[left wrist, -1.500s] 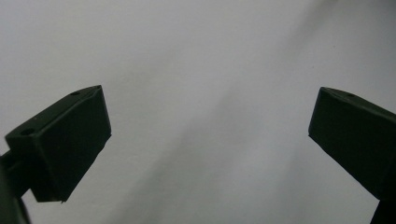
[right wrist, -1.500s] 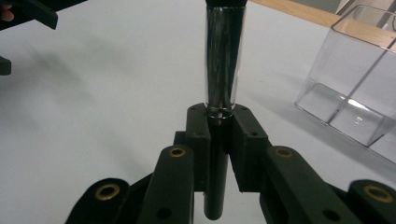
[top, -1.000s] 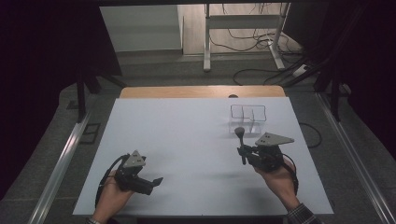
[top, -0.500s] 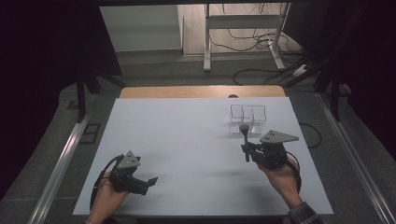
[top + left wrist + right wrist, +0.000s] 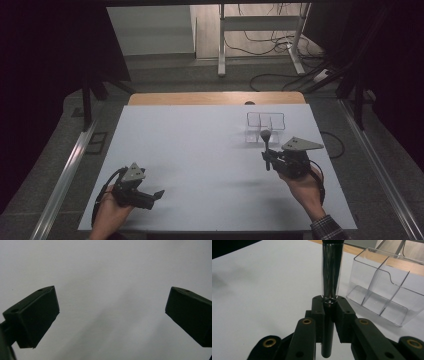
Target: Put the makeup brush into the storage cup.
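Observation:
My right gripper (image 5: pixel 268 159) is shut on the dark handle of a makeup brush (image 5: pixel 266 135), which stands upright with its grey head on top. In the right gripper view the jaws clamp the handle just below the shiny silver ferrule of the brush (image 5: pixel 331 272), with the gripper (image 5: pixel 329 308) low in the picture. A clear plastic organizer (image 5: pixel 265 127) with several compartments stands just beyond the brush, and it appears as the organizer (image 5: pixel 387 287) at the right of the right gripper view. My left gripper (image 5: pixel 156 195) rests near the table's front left, open (image 5: pixel 112 307) with nothing between its jaws.
The white table top (image 5: pixel 200 150) has a wooden strip (image 5: pixel 215 98) along its far edge. Beyond it, cables (image 5: pixel 280 80) lie on the floor and a desk frame (image 5: pixel 260 35) stands there. Metal rails (image 5: pixel 65 170) run along both sides.
Both hands have shifted only slightly: the left gripper a little toward the near left, the right gripper with the brush a little to the right.

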